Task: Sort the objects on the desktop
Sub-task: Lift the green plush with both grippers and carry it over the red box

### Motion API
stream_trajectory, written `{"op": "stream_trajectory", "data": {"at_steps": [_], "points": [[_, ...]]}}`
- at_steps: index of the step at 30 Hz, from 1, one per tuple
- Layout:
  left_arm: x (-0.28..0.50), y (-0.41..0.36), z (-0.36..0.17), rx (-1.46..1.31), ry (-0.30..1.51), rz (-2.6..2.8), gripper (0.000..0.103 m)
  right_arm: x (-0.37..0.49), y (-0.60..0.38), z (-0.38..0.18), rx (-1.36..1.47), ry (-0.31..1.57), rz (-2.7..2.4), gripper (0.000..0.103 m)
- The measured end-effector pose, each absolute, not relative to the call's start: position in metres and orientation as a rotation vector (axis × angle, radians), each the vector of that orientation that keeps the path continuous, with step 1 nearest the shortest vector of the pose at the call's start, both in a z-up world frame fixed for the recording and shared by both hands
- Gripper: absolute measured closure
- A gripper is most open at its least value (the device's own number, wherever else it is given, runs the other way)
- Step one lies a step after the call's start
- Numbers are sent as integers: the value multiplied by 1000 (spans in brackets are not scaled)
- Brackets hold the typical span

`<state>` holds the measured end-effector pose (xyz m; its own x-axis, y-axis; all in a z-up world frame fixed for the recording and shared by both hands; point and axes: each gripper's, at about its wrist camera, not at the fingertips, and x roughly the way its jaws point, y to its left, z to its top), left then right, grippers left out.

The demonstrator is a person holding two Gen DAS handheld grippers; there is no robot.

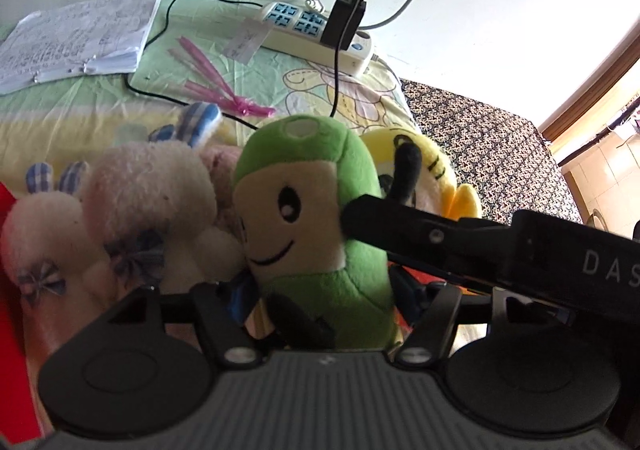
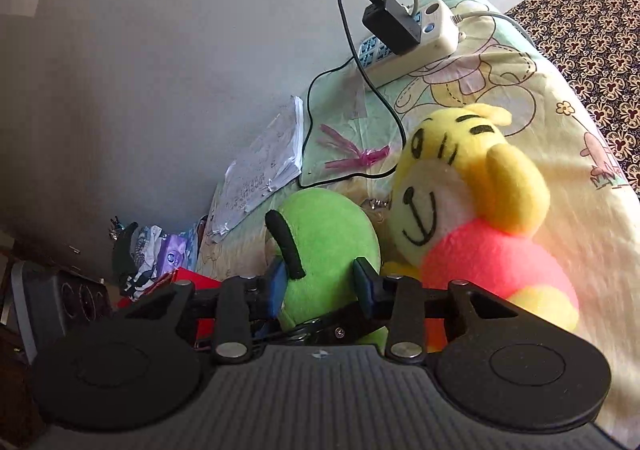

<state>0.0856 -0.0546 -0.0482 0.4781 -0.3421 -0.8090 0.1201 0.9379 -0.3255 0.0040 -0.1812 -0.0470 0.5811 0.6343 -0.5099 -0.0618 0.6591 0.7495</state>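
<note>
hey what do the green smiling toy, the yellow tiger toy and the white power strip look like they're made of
The green smiling plush toy looks like soft short-pile fleece, fuzzy and matte, with a stitched mouth. The yellow striped tiger plush seems the same kind of fleece, with black stitched stripes and a pink body. The white power strip looks like hard, smooth, slightly glossy plastic.
</note>
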Motion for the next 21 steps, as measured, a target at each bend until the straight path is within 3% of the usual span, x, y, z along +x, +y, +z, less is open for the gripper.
{"op": "stream_trajectory", "data": {"at_steps": [21], "points": [[6,-31,-13,-176,977,-268,34,-67,-148,-24,760,802,506,64]]}}
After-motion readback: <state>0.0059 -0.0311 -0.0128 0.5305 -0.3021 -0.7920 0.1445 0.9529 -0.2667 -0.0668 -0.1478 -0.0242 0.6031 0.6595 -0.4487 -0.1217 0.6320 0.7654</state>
